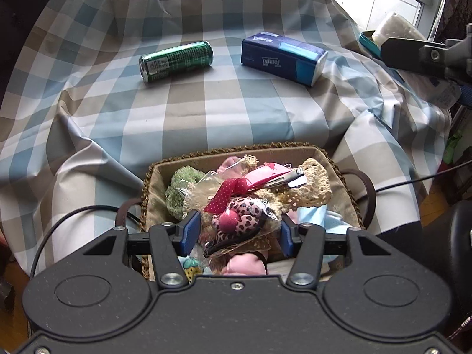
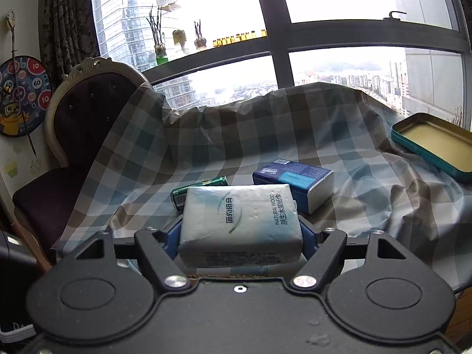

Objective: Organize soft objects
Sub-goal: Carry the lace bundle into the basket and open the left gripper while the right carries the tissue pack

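A woven basket (image 1: 236, 147) sits at the near edge of the checked cloth, filled with soft items: a green knit piece (image 1: 177, 188), cream lace (image 1: 317, 183), a pink hair clip (image 1: 265, 174). Over it, my left gripper (image 1: 238, 233) is shut on a clear packet holding a pink leopard-print bow (image 1: 244, 215), the blue pads pressing its two sides. My right gripper (image 2: 240, 230) is shut on a white tissue pack (image 2: 240, 221), held above the cloth. In the left wrist view, one of the right gripper's fingers (image 1: 413, 56) shows at the far right with the white pack (image 1: 395, 26).
A green can (image 1: 177, 62) lies on its side on the checked cloth (image 1: 221, 112), with a blue tissue pack (image 1: 283, 57) to its right. An open teal tin (image 2: 433, 144) rests at the right. A dark chair (image 2: 88, 112) and dartboard (image 2: 23, 94) are at left, with windows behind.
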{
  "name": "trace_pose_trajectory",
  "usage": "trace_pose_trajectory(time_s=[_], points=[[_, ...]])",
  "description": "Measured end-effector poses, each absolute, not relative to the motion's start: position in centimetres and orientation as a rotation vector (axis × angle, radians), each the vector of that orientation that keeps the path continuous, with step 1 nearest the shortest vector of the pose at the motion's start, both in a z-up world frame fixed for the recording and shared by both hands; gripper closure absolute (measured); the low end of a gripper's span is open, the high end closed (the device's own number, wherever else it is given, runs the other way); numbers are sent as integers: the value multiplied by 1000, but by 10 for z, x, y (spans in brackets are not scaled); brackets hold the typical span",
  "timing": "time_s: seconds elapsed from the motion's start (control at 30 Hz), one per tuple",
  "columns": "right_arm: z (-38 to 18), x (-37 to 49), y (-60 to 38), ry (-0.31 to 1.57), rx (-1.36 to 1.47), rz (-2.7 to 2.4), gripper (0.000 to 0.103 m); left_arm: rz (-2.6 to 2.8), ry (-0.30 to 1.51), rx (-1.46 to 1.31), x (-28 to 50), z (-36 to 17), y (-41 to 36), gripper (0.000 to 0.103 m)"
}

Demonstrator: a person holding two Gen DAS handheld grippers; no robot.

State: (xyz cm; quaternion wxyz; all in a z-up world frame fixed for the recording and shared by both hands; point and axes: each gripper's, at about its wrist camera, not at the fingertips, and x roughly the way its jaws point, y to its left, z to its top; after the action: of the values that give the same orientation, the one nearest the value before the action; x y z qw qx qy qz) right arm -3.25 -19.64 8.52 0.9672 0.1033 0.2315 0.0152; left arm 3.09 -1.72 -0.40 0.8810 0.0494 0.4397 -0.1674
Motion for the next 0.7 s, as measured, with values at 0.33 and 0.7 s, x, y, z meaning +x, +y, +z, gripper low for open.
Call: trace_pose_trajectory(time_s=[0.33, 0.7], points=[[51, -46, -194, 644, 222, -7, 28, -321, 960, 86, 21, -17, -10, 45], [40, -42, -182, 710, 185, 13, 28, -253, 938, 9, 27, -13, 6, 34]])
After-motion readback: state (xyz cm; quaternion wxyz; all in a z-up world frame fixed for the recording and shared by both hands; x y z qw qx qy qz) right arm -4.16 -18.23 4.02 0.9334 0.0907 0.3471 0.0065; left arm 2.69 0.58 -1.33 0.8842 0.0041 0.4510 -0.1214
